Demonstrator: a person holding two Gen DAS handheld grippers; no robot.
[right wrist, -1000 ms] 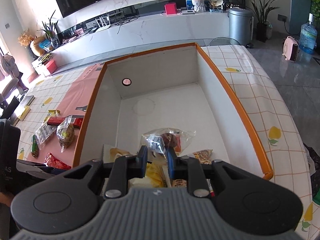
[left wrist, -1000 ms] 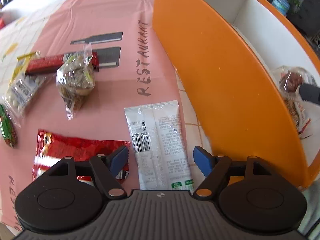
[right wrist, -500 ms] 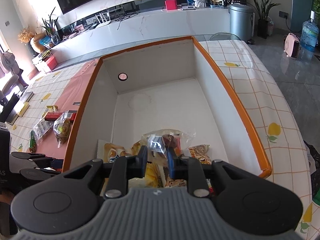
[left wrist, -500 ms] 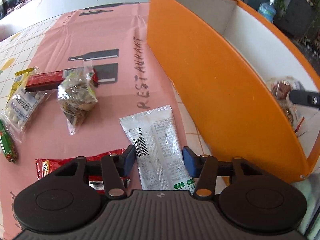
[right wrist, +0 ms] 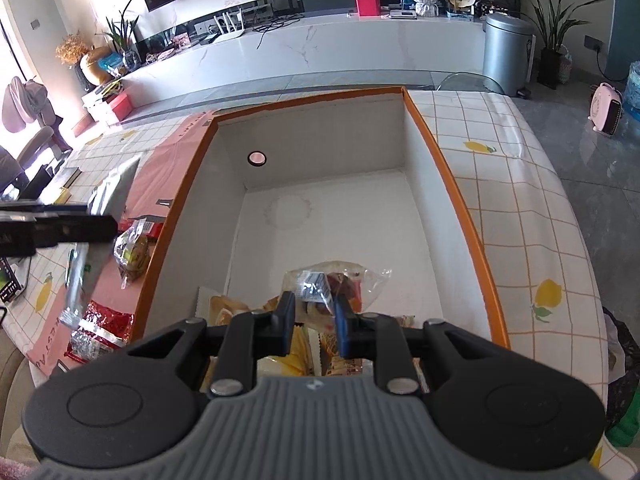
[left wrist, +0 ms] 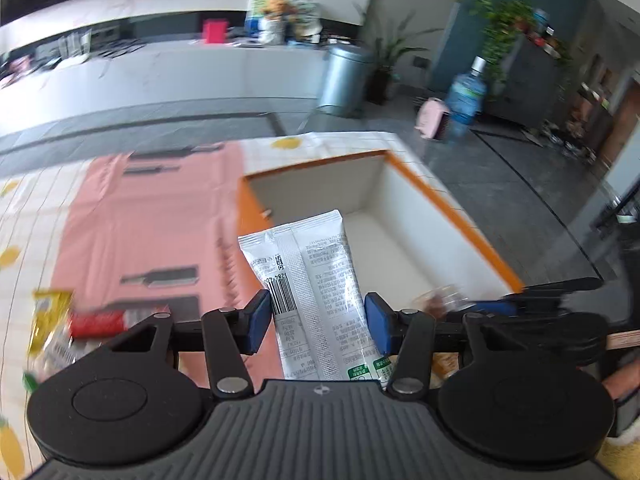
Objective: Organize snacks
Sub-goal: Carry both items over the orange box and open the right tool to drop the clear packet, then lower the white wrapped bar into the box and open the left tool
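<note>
The orange box (right wrist: 460,200) is bare toward its far wall (snack packets (right wrist: 336,284) crowd the near end).

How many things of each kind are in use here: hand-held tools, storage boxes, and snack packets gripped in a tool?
Tools: 2, the left tool and the right tool
Boxes: 1, the orange box
Gripped packets: 2, the white packet in the left tool, and the clear bag in the right tool
Total: 5

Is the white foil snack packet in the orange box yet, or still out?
Still out: the white foil snack packet is clamped in the left gripper, held in the air beside the orange box.
</note>
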